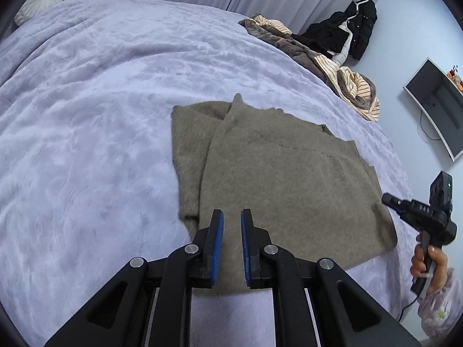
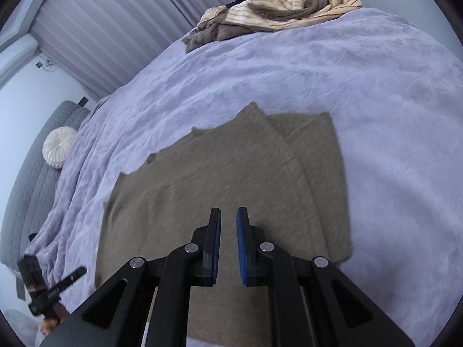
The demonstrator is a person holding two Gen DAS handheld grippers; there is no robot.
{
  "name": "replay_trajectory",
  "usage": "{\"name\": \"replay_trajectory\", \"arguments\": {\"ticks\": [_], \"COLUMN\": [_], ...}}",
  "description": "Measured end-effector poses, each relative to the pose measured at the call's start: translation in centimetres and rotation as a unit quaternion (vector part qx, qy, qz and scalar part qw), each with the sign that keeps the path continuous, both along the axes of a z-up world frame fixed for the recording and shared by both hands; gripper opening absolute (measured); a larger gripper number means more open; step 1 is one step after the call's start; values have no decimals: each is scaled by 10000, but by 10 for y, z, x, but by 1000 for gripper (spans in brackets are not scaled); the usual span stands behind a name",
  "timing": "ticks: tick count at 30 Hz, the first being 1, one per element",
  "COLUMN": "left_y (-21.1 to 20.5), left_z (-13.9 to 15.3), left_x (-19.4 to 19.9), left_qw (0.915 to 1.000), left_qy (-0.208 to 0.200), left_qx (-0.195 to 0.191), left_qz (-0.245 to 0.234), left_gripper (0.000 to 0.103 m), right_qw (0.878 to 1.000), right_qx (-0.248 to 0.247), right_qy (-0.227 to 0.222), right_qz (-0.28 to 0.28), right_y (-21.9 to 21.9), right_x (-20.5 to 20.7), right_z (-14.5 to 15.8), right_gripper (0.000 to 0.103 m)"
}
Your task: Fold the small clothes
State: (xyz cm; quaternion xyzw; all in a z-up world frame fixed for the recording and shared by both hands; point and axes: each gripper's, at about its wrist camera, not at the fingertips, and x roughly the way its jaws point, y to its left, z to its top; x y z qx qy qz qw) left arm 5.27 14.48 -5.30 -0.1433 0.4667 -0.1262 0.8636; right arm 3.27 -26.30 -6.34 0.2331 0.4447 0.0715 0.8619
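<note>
A fuzzy olive-grey sweater [image 1: 283,179] lies flat on the lavender bedspread [image 1: 101,101], one side folded over so a strip of a lower layer shows along its left edge. My left gripper [image 1: 232,217] hovers above the sweater's near edge, jaws slightly apart and empty. In the right wrist view the same sweater [image 2: 231,179] fills the middle of the bedspread [image 2: 390,115]. My right gripper [image 2: 228,214] hangs above it, jaws slightly apart and empty. The right gripper also shows in the left wrist view [image 1: 389,199], off the sweater's right edge.
A pile of striped and brown clothes [image 1: 332,66] lies at the bed's far edge, also in the right wrist view [image 2: 277,8]. A black jacket [image 1: 347,29] hangs on the wall. A monitor [image 1: 439,104] stands at the right. A round white cushion [image 2: 59,146] leans on the grey headboard.
</note>
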Motion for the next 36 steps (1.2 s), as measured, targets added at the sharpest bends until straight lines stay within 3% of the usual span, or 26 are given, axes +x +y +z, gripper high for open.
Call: {"name": "replay_trajectory", "arguments": {"ticks": [5,9,13,20,29,30,31,33,35,36], "left_y": [-28,-19,-3,-6,-12,-13,-14,-14,-16,-17], "left_z": [-20,-50,-53,-32,-24,-26,-27,-26,-21,-21], "left_x": [60,87,71,38,-9,-15,-21,-35,-48,-52], "left_qw": [9993,9974,9985,9973,9970,9969,9967,9967,9969,9969], "left_qy": [83,481,470,428,623,657,693,587,377,411], "left_qx": [362,464,141,533,359,351,363,429,565,571], "left_qz": [10,262,259,252,285,252,232,361,387,338], "left_gripper": [13,13,13,13,14,18,52,102,103,103], "right_qw": [9994,9993,9987,9984,9971,9969,9968,9968,9967,9967], "right_qx": [-112,54,335,408,539,559,566,587,618,621], "right_qy": [263,348,372,398,542,547,553,537,530,528], "right_qz": [206,108,52,-62,-67,-70,-79,-77,-45,-33], "right_y": [26,22,11,11,15,16,17,21,25,28], "right_x": [-13,-21,-25,-27,-53,-58,-62,-71,-78,-81], "right_z": [-23,-37,-50,-49,-33,-32,-31,-30,-29,-29], "right_gripper": [12,12,11,12,12,13,16,24,38,39]}}
